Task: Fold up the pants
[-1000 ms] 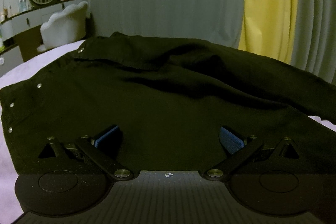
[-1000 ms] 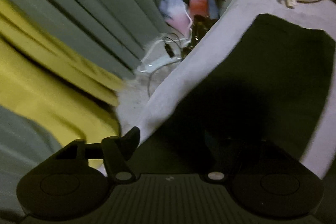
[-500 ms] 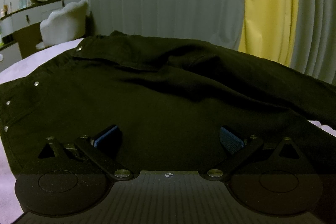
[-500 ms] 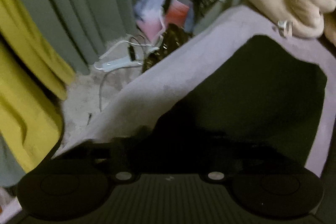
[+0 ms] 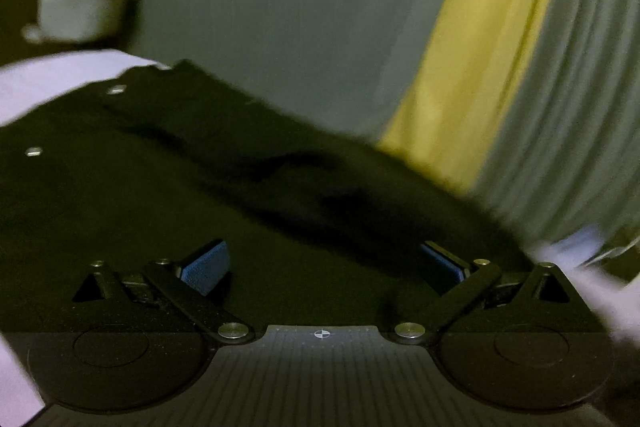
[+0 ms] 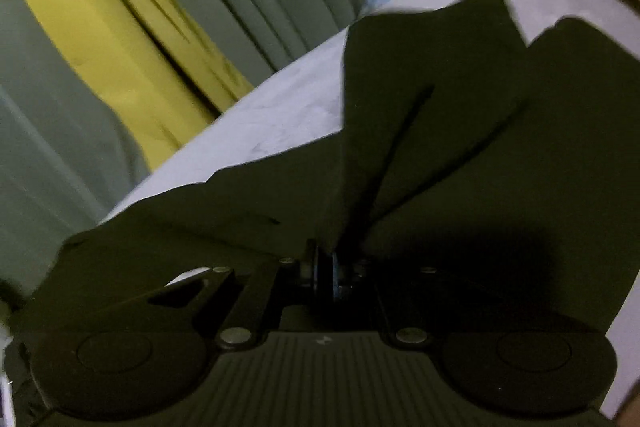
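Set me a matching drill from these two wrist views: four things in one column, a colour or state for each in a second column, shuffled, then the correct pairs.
Column one:
1. pants
2. bed sheet
3. left gripper
4. right gripper

Column two:
A. pale purple
B. shut on a pinch of fabric
C. black
D. open, blue pads apart

Pairs: 1-C, 2-A, 3-D, 4-B
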A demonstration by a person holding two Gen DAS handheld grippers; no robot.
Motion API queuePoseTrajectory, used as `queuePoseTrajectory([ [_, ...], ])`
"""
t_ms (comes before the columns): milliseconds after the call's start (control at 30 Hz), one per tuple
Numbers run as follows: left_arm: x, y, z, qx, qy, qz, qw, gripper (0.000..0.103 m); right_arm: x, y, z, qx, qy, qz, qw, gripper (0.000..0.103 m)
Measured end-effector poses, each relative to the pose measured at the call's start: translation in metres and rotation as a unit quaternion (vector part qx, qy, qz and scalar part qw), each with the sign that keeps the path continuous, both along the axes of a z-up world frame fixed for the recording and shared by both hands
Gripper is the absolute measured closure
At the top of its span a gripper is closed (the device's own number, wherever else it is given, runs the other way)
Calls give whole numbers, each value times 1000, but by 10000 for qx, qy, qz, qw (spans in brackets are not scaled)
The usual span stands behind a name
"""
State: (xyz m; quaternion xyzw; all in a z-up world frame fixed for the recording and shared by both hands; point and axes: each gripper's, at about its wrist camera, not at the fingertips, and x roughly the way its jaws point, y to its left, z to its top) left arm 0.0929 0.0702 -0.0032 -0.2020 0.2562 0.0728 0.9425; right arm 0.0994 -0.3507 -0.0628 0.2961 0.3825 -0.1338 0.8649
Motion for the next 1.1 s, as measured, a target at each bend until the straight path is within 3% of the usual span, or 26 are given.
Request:
queuePoseTrajectory([
  [67,14,6,18,-372,-326,-284,9984,0,4,-4,4,38,-28,63,10000,97],
  [133,49,9,36,-546,-259,-573,9965,0,6,-8,4,41,-86,159,9998,97],
  [267,130,20,56,-1251,-185,-816,9886,0,0,-23,-15,581,-101,65,9982,96],
  [367,206,23,50,-1852,338,-924,9778,0,-4,-23,-16,693,-177,111,9974,95],
  [433,251,19,30,-2124,957,-841,9689,1,-4,-20,-17,586,-188,206,9979,95],
  [500,278,11,11,-2092,1460,-698,9644,17,-4,-22,-19,615,-183,232,9977,95],
  [633,313,-3,-26,-2012,2259,-604,9512,32,-3,-27,-19,888,-170,274,9955,95],
  [667,316,-4,-31,-2076,2286,-501,9498,53,-3,-29,-20,941,-171,288,9950,95],
  [700,313,0,-31,-2162,2197,-434,9503,81,-1,-30,-22,1002,-174,280,9944,95],
  [733,310,5,-31,-2177,2229,-255,9499,94,-1,-32,-22,1056,-179,271,9939,95],
  [800,297,16,-25,-2339,1972,-286,9516,98,1,-34,-23,1162,-185,253,9927,95],
  [900,252,24,15,-2096,1120,-564,9697,98,5,-35,-20,1228,-198,208,9920,94],
  [1000,177,32,66,-1814,346,-753,9799,98,-8,-42,-1,1155,-413,131,9924,94],
  [1100,84,41,95,-1867,-309,-662,9797,98,-27,-47,26,944,-779,108,9924,94],
])
